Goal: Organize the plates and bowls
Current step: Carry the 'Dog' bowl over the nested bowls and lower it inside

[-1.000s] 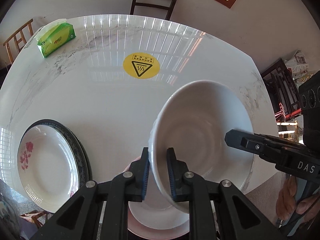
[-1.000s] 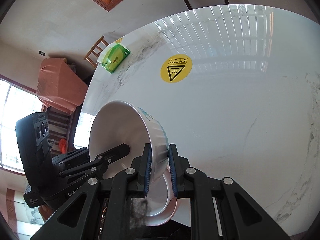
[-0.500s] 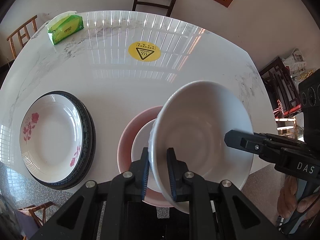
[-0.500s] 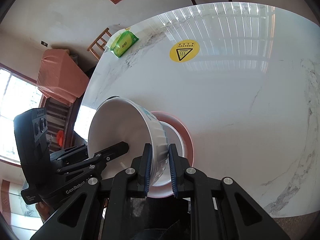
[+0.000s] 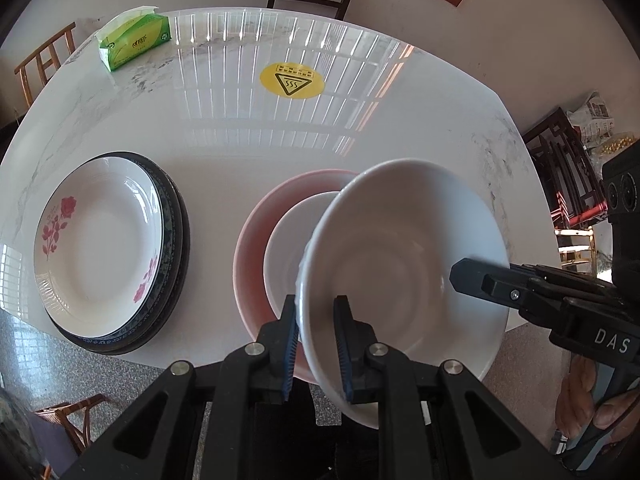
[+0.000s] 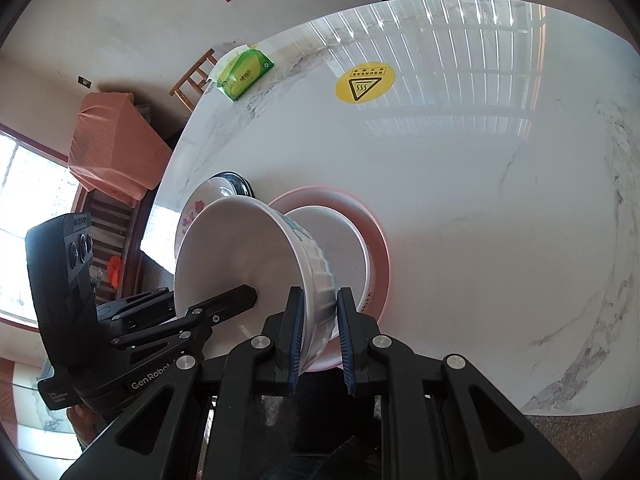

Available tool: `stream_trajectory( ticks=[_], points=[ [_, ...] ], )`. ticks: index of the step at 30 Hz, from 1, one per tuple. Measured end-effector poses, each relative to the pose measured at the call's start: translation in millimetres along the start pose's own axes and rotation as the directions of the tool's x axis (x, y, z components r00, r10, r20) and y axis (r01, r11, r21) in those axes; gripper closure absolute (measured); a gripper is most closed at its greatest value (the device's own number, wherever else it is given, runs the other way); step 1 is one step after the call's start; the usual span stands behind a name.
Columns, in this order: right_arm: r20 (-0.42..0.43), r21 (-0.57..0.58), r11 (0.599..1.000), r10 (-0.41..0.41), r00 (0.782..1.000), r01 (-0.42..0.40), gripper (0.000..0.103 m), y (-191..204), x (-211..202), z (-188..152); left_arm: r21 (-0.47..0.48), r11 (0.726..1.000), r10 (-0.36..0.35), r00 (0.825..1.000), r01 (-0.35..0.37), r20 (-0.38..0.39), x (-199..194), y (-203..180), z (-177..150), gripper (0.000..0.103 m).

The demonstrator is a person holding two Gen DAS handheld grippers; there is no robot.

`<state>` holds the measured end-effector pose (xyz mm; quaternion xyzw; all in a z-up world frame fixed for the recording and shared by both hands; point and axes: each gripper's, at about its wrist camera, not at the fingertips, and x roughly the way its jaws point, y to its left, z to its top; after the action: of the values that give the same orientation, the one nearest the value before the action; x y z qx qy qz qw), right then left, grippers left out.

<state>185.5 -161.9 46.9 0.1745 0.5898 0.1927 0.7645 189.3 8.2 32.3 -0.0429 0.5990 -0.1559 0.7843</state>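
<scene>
– Where is the white bowl [image 5: 400, 252] sitting?
– Both tongs are pinching its rim from opposite sides: left gripper [image 5: 317, 350] and right gripper [image 6: 319, 336], each clamping the wall between its pads.
– And below?
– It is hanging tilted over a smaller white bowl [image 5: 288, 240] nesting in the pink plate [image 5: 250, 248].

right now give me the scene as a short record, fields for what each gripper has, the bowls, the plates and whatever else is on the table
left gripper: shut on the white bowl's rim
right gripper: shut on the opposite rim of the same bowl
white bowl: tilted, held above the bowl stack
bowl stack: smaller white bowl nested inside the pink bowl, on the table
plate stack: floral plate on top of dark-rimmed plates, beside the pink bowl, apart from it
other items: green tissue pack at the far edge; yellow hot-surface sticker near the centre
</scene>
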Motion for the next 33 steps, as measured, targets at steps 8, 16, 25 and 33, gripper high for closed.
stream_trajectory(
  ticks=[8,16,25,33],
  points=[
    [-0.007,0.001,1.000,-0.003,1.000,0.003,0.087,-1,2,-4,-0.005,1.000,-0.003,1.000,0.003,-0.007,3,1,-2,0.086],
    [-0.011,0.000,1.000,-0.008,1.000,0.008,0.087,-3,4,-6,-0.006,1.000,-0.004,1.000,0.004,-0.012,6,1,-1,0.086],
    [-0.013,0.008,1.000,-0.010,1.000,0.011,0.087,-5,7,-5,-0.012,1.000,-0.005,1.000,0.005,-0.012,7,0,-1,0.086],
    [-0.014,0.013,1.000,-0.013,1.000,0.014,0.087,-7,10,-4,-0.018,1.000,-0.007,1.000,0.006,-0.025,13,2,-1,0.086]
  ],
)
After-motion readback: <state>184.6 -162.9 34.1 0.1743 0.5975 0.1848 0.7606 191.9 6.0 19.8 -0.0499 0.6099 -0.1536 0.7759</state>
